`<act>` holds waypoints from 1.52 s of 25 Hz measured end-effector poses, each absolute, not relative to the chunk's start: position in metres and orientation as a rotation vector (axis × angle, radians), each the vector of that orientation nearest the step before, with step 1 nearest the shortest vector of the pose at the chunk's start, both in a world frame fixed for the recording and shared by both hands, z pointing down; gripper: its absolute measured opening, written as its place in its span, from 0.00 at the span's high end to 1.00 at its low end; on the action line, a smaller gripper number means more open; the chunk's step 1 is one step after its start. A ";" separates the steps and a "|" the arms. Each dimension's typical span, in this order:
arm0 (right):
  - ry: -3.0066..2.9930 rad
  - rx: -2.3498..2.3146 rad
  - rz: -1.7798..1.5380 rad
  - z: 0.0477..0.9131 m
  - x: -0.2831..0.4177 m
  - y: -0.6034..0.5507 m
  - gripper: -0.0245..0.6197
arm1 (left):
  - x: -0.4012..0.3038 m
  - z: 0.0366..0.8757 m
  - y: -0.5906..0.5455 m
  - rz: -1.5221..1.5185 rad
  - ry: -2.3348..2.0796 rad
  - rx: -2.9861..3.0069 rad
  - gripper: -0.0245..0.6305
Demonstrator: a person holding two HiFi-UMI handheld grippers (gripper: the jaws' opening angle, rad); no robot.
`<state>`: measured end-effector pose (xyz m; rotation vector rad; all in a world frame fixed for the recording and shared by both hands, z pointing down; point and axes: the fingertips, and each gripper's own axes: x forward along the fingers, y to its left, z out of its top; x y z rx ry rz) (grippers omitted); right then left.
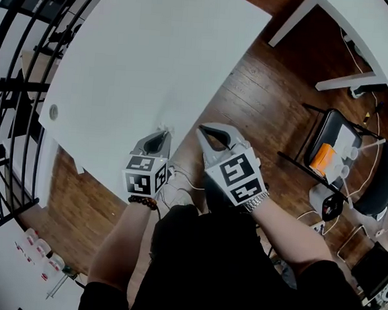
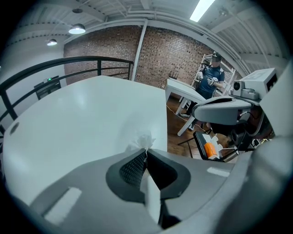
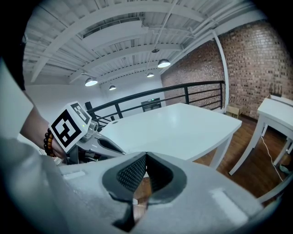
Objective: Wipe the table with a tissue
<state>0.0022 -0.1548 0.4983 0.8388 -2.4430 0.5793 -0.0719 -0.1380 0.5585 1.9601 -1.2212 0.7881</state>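
The white table [image 1: 154, 62] is broad and bare, so I'd press low and sweep away from its near edge in overlapping strokes. The left gripper [image 1: 161, 133] sits at that edge, jaws pinched on the tissue [image 2: 143, 140]. Just right of it, over the floor, the right gripper [image 1: 204, 130] has its jaws together, empty. Only a tuft of tissue shows, and I can't tell whether it touches the top.

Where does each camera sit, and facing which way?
Head view: on the person's head, looking down at the white table; forearms, left tongs, right tongs show.
Left gripper view: rides the left tongs, facing a brick wall; jaws pinch a tissue.
Right gripper view: rides the right tongs, facing the railing; left tongs show.
All share the table.
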 end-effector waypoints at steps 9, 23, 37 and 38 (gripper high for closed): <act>-2.491 0.818 0.522 0.474 -0.006 -0.154 0.98 | -0.082 0.529 -0.141 0.763 -1.297 1.978 0.93; -2.555 0.758 0.403 0.439 -0.022 -0.150 0.98 | -0.093 0.493 -0.127 0.738 -1.388 2.019 0.93; -2.603 0.719 0.310 0.411 -0.033 -0.144 0.98 | -0.087 0.459 -0.117 0.648 -1.468 2.053 0.93; -2.609 0.715 0.301 0.409 -0.034 -0.145 0.98 | -0.088 0.456 -0.117 0.643 -1.476 2.055 0.93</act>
